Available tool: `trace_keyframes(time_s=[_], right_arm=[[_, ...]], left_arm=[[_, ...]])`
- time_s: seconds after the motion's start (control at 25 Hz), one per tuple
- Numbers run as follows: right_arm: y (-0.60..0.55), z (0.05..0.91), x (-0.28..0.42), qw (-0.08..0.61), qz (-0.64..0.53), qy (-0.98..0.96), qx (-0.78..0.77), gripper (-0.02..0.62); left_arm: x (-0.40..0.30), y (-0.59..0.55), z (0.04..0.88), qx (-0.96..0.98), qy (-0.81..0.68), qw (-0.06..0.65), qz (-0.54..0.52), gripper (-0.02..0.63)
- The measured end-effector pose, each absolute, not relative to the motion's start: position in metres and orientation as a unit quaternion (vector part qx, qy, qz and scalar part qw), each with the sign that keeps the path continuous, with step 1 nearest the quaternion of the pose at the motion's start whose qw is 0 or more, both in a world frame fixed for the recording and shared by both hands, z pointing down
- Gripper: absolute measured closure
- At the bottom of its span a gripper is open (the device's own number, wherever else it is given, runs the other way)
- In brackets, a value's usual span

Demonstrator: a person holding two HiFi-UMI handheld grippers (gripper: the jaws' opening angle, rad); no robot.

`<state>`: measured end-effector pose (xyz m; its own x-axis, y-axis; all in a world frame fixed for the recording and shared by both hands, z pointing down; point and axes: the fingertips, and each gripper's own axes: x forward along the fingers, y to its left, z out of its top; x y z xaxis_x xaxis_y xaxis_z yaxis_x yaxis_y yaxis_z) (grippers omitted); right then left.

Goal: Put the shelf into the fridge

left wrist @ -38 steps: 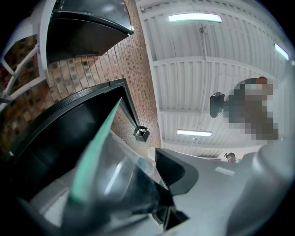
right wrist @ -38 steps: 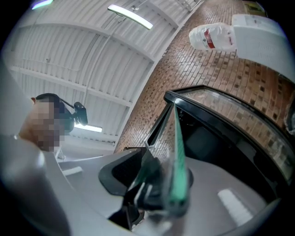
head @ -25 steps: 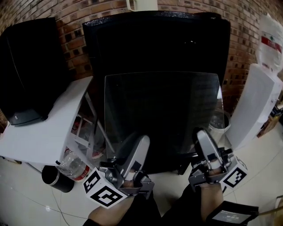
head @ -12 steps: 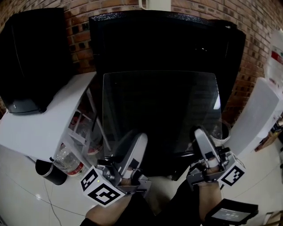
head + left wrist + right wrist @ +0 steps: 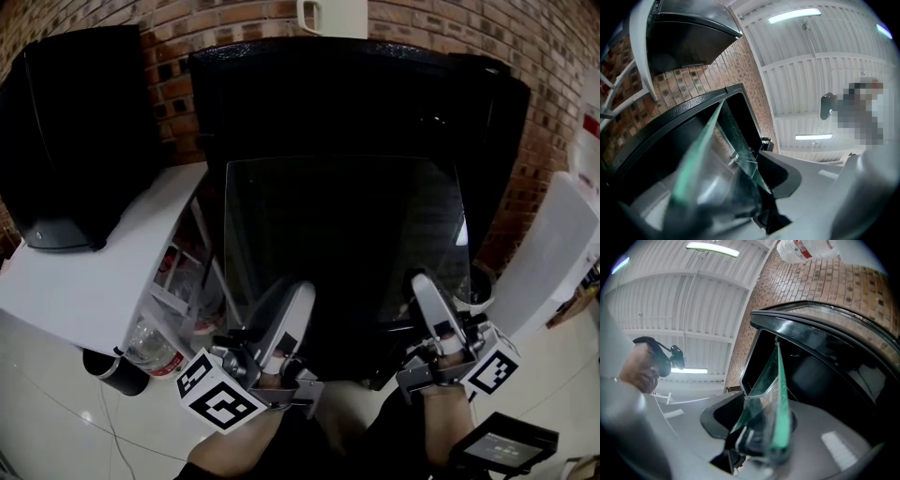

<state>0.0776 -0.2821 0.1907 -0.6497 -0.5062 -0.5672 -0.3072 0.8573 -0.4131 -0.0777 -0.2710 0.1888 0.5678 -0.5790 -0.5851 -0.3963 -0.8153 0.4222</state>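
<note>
The glass shelf (image 5: 347, 225) is a clear pane with a greenish edge, held tilted in front of the black fridge (image 5: 356, 84), whose inside is dark. My left gripper (image 5: 296, 298) is shut on the pane's near left edge. My right gripper (image 5: 424, 289) is shut on its near right edge. In the left gripper view the glass shelf (image 5: 701, 154) runs from between the jaws toward the fridge (image 5: 689, 110). In the right gripper view the shelf's green edge (image 5: 779, 394) rises from the jaws toward the fridge opening (image 5: 811, 362).
A white table (image 5: 84, 281) stands at the left with a black appliance (image 5: 75, 131) on it. A plastic bottle (image 5: 150, 347) and a black cup (image 5: 105, 366) lie below it. A white panel (image 5: 548, 262) leans at the right. A brick wall (image 5: 169, 84) stands behind.
Both grippers and the glass shelf have moved a little closer to the fridge. The grip on the pane is the same.
</note>
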Motion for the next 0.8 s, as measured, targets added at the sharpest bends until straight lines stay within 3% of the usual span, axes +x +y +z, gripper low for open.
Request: trace_keyframes(time_s=[0.8], right_arm=[[-0.304, 0.175, 0.079, 0.346, -0.158, 0.898, -0.221, 0.512]], left_arm=[[-0.072, -0.295, 0.179, 0.873, -0.277, 0.144, -0.375, 0.540]])
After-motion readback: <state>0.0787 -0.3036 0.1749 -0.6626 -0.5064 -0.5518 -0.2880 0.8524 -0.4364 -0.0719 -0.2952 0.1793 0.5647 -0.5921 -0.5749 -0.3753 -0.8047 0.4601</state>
